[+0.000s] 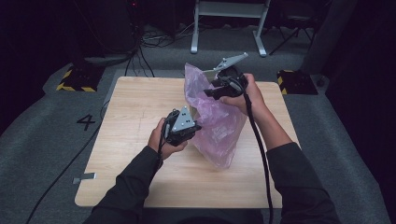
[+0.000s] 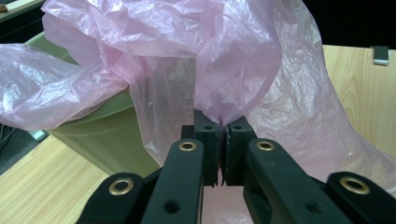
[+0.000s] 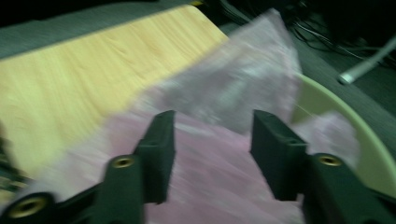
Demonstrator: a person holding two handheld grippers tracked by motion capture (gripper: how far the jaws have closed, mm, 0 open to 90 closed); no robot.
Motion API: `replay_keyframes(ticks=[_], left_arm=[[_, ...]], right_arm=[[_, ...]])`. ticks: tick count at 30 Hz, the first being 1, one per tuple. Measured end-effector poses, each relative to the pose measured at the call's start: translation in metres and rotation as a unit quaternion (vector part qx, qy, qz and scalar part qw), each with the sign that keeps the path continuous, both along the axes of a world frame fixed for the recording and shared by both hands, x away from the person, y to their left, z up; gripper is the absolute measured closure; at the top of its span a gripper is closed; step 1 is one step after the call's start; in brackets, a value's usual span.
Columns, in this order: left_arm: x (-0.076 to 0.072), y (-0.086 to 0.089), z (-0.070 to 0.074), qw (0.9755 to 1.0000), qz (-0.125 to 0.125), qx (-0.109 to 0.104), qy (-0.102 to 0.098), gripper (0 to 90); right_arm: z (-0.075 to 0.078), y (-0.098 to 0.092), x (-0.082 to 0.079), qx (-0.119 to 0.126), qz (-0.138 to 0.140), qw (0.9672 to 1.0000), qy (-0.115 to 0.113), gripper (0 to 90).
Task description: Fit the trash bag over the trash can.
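- Pink plastic bag [image 1: 215, 122] stands draped over a pale green bin [image 2: 100, 135] near the far middle of the wooden table [image 1: 135, 112]; the work in hand looks like lining the bin with it.
- Judged from the loose, bunched film, the bag is only partly seated: its mouth is not spread evenly round the rim, so opening it out and tucking it down remains.
- Left gripper [image 2: 222, 140] has its jaws pressed together on a pinched fold of the bag, on the near side.
- Right gripper [image 3: 212, 140] hovers at the bag's top with jaws apart, film lying between them but not pressed; this view is blurred.
- Left gripper view reveals the bin's green wall, which the bag hides from the high view; right gripper view shows the bin's curved rim [image 3: 355, 121].
- High view alone shows both forearms and the bag's place on the table.
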State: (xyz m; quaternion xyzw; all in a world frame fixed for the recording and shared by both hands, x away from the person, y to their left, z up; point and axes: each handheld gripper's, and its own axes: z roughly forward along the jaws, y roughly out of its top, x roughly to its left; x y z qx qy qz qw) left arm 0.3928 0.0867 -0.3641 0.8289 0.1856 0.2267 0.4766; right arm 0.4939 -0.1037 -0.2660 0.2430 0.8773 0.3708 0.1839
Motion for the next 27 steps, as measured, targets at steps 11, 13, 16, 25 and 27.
replay_keyframes(ticks=[11, 13, 16, 25, 27], left_arm=[[0.000, 0.001, -0.001, 1.0000, 0.001, -0.002, 0.001, 86.5], [0.000, 0.002, -0.001, 1.0000, 0.003, -0.005, 0.002, 86.5], [0.000, 0.002, -0.001, 1.0000, 0.004, -0.005, 0.000, 86.6], [0.002, 0.002, 0.000, 0.9999, 0.006, -0.014, 0.003, 86.7], [0.003, 0.003, 0.001, 0.9999, 0.008, -0.014, 0.001, 86.7]], right_arm=[[-0.008, 0.028, -0.011, -0.018, 0.062, 0.9974, 0.031, 32.7], [-0.011, 0.029, -0.009, -0.038, 0.064, 0.9966, 0.035, 34.3], [-0.015, 0.029, -0.009, -0.057, 0.077, 0.9945, 0.043, 43.6], [-0.017, 0.022, -0.007, -0.087, 0.062, 0.9942, 0.015, 85.0], [-0.017, 0.020, -0.006, -0.082, 0.059, 0.9948, 0.014, 87.1]])
